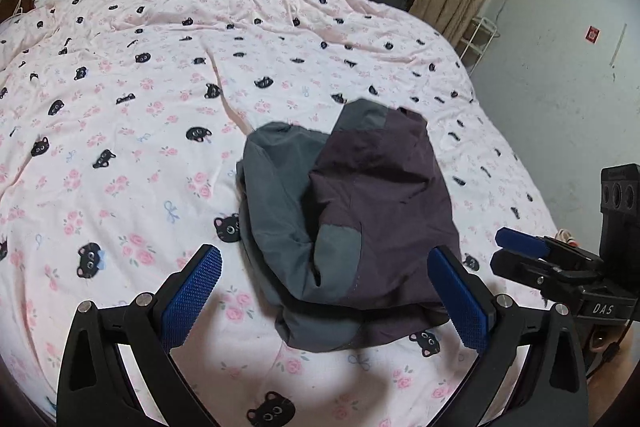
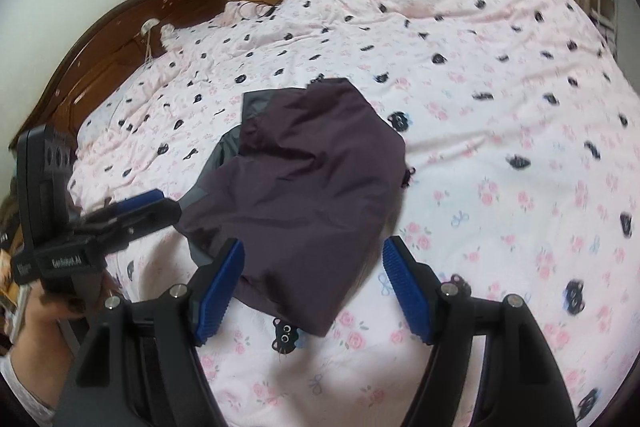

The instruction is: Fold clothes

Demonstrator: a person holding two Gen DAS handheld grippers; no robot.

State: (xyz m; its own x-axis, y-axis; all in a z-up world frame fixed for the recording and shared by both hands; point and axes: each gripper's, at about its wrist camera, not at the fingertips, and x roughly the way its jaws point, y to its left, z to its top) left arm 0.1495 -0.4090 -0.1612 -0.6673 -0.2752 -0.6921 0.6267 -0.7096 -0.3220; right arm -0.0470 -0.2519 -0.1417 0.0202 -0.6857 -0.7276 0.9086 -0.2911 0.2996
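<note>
Plainly, left wrist view: the left gripper (image 1: 324, 301) hangs above the bed (image 1: 120, 155) with its jaws spread wide and nothing between the pads; the garment lies below and beyond them, untouched.
Garment, left wrist view: the jacket (image 1: 352, 211), dark purple with grey panels, sits as a compact bundle toward the near edge of the bed, closer to the right side than the left; it looks folded over on itself, which would explain why neither tool has hold of it.
Right gripper, left wrist view: the right gripper (image 1: 520, 251) shows side-on at the right edge of the bed, off the jacket.
Right wrist view: the right gripper (image 2: 314, 291) has its jaws well apart and empty, the near hem of the jacket (image 2: 304, 187) showing in the gap but lying flat on the bed (image 2: 500, 187).
Left gripper, right wrist view: the left gripper (image 2: 136, 209), held in a hand (image 2: 44, 311), points at the jacket's left edge without touching it.
Containers: none in either view; the jacket rests straight on the cat-print sheet.
Judgement: both tools appear drawn back from a finished fold.
</note>
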